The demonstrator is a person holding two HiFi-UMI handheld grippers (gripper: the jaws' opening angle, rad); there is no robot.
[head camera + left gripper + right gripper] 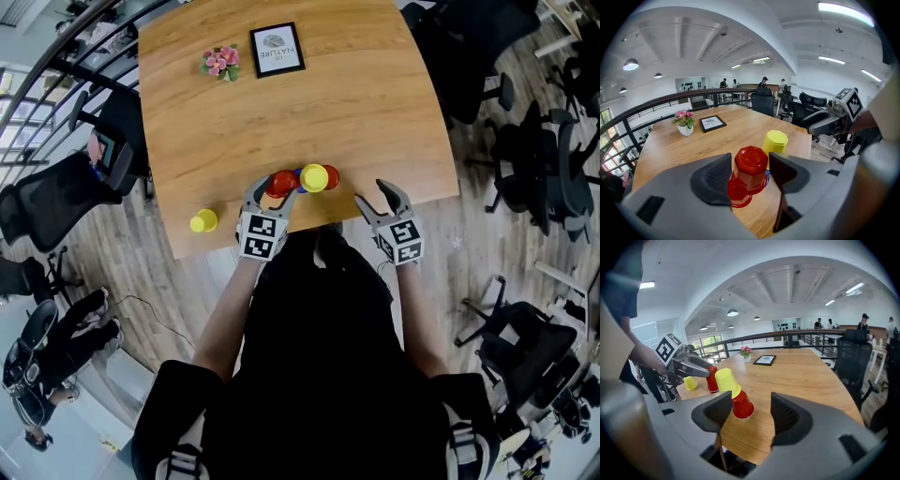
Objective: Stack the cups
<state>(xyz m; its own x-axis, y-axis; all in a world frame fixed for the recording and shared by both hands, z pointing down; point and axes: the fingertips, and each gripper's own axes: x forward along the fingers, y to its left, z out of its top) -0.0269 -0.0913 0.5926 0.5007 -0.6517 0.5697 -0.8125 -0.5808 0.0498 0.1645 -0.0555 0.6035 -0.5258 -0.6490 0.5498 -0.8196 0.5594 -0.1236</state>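
An upside-down red cup (pixel 751 165) stands between my left gripper's (pixel 750 172) jaws, which sit snug against both its sides. It rides over a second red cup (pixel 737 195) near the table's front edge (pixel 309 228). Just right of it, a yellow cup (pixel 314 177) leans upside down over another red cup (pixel 742 405), with a sliver of blue (pixel 768 177) at its foot. A lone yellow cup (pixel 203 221) stands off to the left. My right gripper (pixel 375 195) hovers open to the right of the cups, nothing between its pads.
A framed sign (pixel 277 49) and a small pot of pink flowers (pixel 220 62) sit at the far side of the wooden table (pixel 375 103). Black office chairs (pixel 56 192) stand round the table, and a railing (pixel 56 56) runs along the left.
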